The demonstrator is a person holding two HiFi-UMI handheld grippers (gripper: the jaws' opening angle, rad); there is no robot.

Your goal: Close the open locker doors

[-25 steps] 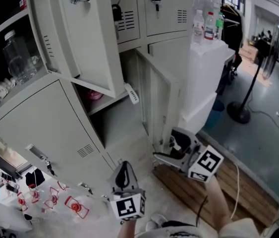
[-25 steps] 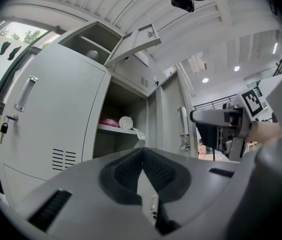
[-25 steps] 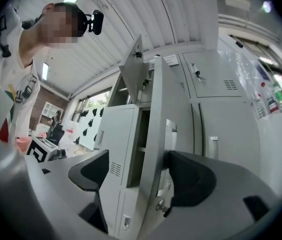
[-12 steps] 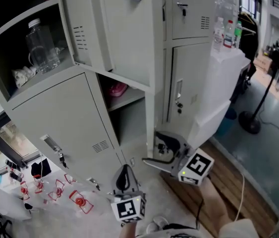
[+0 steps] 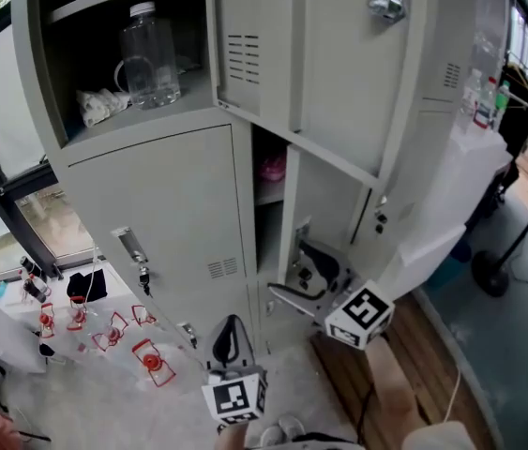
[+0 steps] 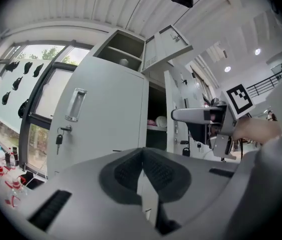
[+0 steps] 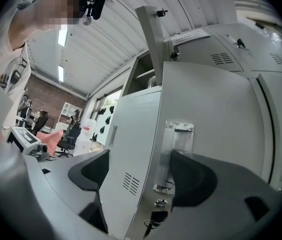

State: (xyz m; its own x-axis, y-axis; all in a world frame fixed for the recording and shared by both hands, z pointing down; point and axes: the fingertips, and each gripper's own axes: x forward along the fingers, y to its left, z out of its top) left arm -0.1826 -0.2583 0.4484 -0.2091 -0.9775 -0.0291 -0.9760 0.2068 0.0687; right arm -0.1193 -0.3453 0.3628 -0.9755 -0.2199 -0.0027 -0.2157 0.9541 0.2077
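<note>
A grey bank of lockers fills the head view. The lower middle door (image 5: 329, 204) stands nearly shut, with a narrow dark gap (image 5: 268, 204) at its left. My right gripper (image 5: 299, 275) is open and up against that door's free edge. In the right gripper view, the door's handle plate (image 7: 178, 149) and key (image 7: 151, 225) lie between the spread jaws. An upper door (image 5: 357, 64) still hangs wide open above it. The upper left compartment (image 5: 123, 120) is open too, with a clear bottle (image 5: 151, 54) inside. My left gripper (image 5: 231, 337) is shut and empty, low in front of the lockers.
The lower left door (image 5: 165, 204) is shut, with a key in its lock (image 5: 142, 272). Red-and-clear items (image 5: 142, 356) lie on the floor at the left. A wooden pallet (image 5: 376, 382) lies at the right, with a fan stand (image 5: 498, 275) beyond it.
The lower middle door has swung from wide open to nearly shut, with my right gripper following it. The head view has turned left. The left gripper has hardly moved.
</note>
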